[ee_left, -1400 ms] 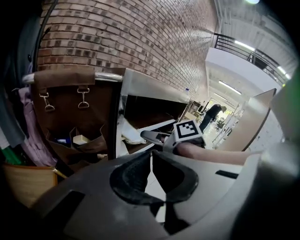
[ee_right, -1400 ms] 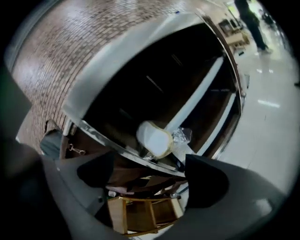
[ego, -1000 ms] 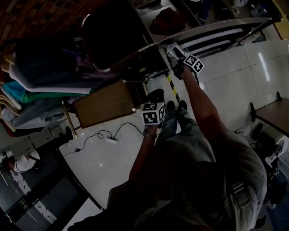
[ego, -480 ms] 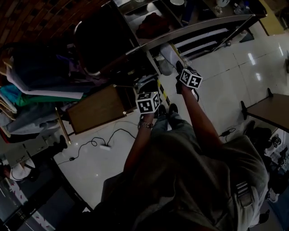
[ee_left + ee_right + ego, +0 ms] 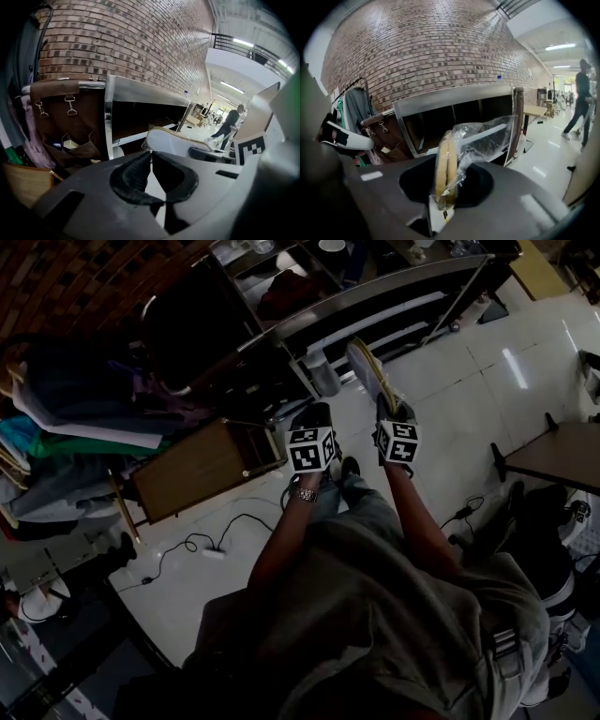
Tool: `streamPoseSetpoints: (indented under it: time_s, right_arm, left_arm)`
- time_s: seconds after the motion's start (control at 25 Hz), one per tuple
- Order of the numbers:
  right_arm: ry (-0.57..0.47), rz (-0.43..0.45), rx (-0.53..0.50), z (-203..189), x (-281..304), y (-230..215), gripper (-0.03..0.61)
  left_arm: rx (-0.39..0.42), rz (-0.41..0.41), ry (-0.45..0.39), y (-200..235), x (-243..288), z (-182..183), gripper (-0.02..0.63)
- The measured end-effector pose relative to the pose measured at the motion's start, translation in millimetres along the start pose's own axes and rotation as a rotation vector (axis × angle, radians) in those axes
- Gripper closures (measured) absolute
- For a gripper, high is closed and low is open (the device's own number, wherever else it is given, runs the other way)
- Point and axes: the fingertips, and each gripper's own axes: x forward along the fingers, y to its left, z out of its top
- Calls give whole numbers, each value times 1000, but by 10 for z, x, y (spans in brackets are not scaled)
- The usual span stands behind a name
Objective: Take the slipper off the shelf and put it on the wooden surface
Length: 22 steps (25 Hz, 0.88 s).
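A pale slipper with yellowish edging, wrapped in clear plastic [image 5: 367,367], sticks up from my right gripper [image 5: 385,401], whose jaws are shut on its end. It hangs over the white floor in front of the metal shelf [image 5: 375,298]. In the right gripper view the slipper [image 5: 446,161] stands edge-on between the jaws of the right gripper [image 5: 443,199]. My left gripper [image 5: 314,418] is beside it, shut on nothing; its own view shows the left gripper [image 5: 151,161] with pads together and the slipper [image 5: 171,140] just beyond. The wooden surface [image 5: 199,468] lies to the left, below the shelf.
A rack of hanging clothes [image 5: 66,418] fills the far left. A white cable [image 5: 202,545] trails over the floor tiles. A pale container [image 5: 323,381] stands at the shelf's foot. A dark table [image 5: 555,457] is at the right. A person [image 5: 580,101] walks far off.
The right gripper has shut on the slipper and drawn it off the shelf, back toward the body. The left gripper has come up beside it.
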Motion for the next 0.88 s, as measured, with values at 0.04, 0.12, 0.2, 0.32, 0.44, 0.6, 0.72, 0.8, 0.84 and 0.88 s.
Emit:
streamPoseSetpoints:
  time_s: [0.04,0.12,0.2,0.32,0.44,0.6,0.72,0.8,0.84,0.88]
  right_arm:
    - [1,0,-7,-32,-39,10,515]
    - [13,12,2,-129,-132,104,515]
    - [23,44,24,-216,-233,286,515]
    - [41,120,8,-363,-333,717,515]
    - [65,205,-34,-562,-354,1370,515]
    - [73,310,-119,-851,-402,2506,515]
    - [63,334,-136,-1243,-552,3452,515]
    - [64,322,-130,-1559,-664,4071,515]
    - [73,317,-126,-1718,-732,4377,515]
    - [89,319,-121,-1874,-815,4686,515]
  left_arm:
    - [0,10,5,20,-53,-68,597]
    - [-7,38,16,127,-210,-210,597]
    - [-20,69,13,300,-399,-290,597]
    - [-50,121,-23,646,-740,-351,597]
    - [-96,185,-55,1103,-1191,-533,597]
    - [-140,258,-76,1795,-1908,-976,597]
    - [-145,259,-87,2366,-2572,-1415,597]
    - [-147,250,-104,2768,-3092,-1716,597]
    - [-144,256,-106,2974,-3372,-1879,597]
    - [-133,271,-99,3185,-3656,-2051,598]
